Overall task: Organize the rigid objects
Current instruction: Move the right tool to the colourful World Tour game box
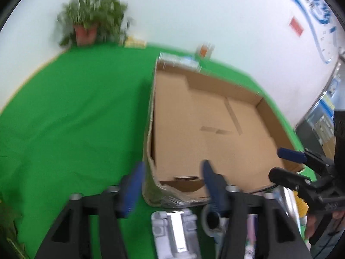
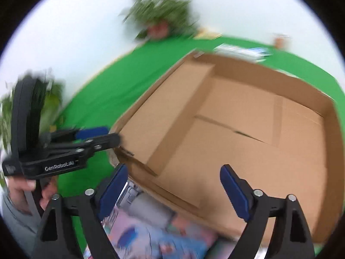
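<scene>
An open, empty cardboard box lies on the green cloth. My left gripper hovers over the box's near left corner, open, with nothing between its blue pads. My right gripper hangs over the near edge of the box, also open and empty. Each gripper shows in the other's view: the right gripper at the right, the left gripper at the left, held by a hand. In front of the box lie a grey-white plastic object, a grey cup-like piece and a pink-blue colourful pack, all blurred.
A potted plant stands at the table's far left corner, with a small yellow box beside it. A flat packet and an orange item sit behind the cardboard box. Green leaves reach in at the near left.
</scene>
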A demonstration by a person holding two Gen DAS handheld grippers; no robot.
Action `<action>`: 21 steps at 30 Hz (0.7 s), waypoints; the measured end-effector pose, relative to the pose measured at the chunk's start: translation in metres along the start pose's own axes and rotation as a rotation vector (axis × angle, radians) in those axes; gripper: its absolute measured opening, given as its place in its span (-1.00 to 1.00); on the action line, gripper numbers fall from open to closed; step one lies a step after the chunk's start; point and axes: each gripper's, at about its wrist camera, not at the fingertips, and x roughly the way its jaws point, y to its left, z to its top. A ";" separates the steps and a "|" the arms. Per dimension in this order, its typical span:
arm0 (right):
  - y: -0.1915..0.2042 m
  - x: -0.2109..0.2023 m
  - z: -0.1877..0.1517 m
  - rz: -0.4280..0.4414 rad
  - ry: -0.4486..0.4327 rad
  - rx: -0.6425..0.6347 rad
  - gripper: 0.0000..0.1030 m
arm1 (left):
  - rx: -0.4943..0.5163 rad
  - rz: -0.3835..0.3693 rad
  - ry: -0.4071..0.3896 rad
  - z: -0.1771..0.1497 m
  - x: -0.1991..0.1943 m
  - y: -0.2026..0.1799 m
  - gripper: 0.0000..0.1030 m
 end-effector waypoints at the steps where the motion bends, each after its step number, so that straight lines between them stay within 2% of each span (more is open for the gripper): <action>1: 0.001 -0.014 -0.010 -0.055 -0.036 0.009 0.87 | 0.004 0.027 -0.058 -0.003 -0.014 -0.005 1.00; 2: 0.001 -0.027 -0.020 -0.092 -0.066 0.008 0.99 | 0.004 0.057 -0.115 -0.009 -0.024 -0.010 0.99; 4: 0.001 -0.038 -0.038 -0.168 -0.087 -0.018 0.99 | 0.032 0.100 -0.206 -0.022 -0.049 -0.026 0.99; 7: 0.004 -0.047 -0.064 -0.174 -0.097 -0.008 0.99 | 0.054 0.095 -0.215 -0.041 -0.071 -0.043 0.99; 9: 0.003 -0.053 -0.075 -0.166 -0.106 0.006 0.99 | 0.063 0.055 -0.228 -0.057 -0.081 -0.056 0.90; 10: 0.002 -0.058 -0.081 -0.166 -0.126 0.008 0.97 | 0.077 0.028 -0.224 -0.061 -0.082 -0.059 0.31; 11: 0.005 -0.064 -0.087 -0.172 -0.141 0.008 0.68 | 0.102 -0.007 -0.192 -0.067 -0.080 -0.065 -0.72; 12: 0.002 -0.072 -0.090 -0.176 -0.148 0.003 -0.01 | 0.116 -0.034 -0.140 -0.070 -0.073 -0.070 -1.00; 13: 0.006 -0.074 -0.095 -0.190 -0.142 -0.003 -0.28 | 0.097 -0.052 -0.104 -0.078 -0.070 -0.074 -0.96; 14: 0.006 -0.076 -0.101 -0.196 -0.144 -0.007 -0.40 | 0.080 -0.069 -0.109 -0.083 -0.073 -0.081 -0.96; 15: 0.005 -0.079 -0.106 -0.189 -0.150 -0.009 -0.35 | 0.073 -0.082 -0.119 -0.089 -0.075 -0.085 -0.96; 16: 0.005 -0.082 -0.113 -0.188 -0.159 -0.017 -0.27 | 0.077 -0.058 -0.115 -0.094 -0.078 -0.091 -0.59; 17: 0.004 -0.084 -0.115 -0.194 -0.168 -0.016 0.23 | 0.077 -0.032 -0.101 -0.095 -0.079 -0.094 0.41; 18: 0.004 -0.087 -0.118 -0.195 -0.182 -0.010 0.85 | 0.071 -0.001 -0.093 -0.098 -0.082 -0.097 0.94; 19: 0.002 -0.092 -0.122 -0.178 -0.206 0.002 0.98 | 0.064 0.003 -0.127 -0.104 -0.089 -0.099 0.94; 21: -0.002 -0.100 -0.128 -0.148 -0.234 0.025 1.00 | 0.062 0.005 -0.162 -0.110 -0.090 -0.103 0.99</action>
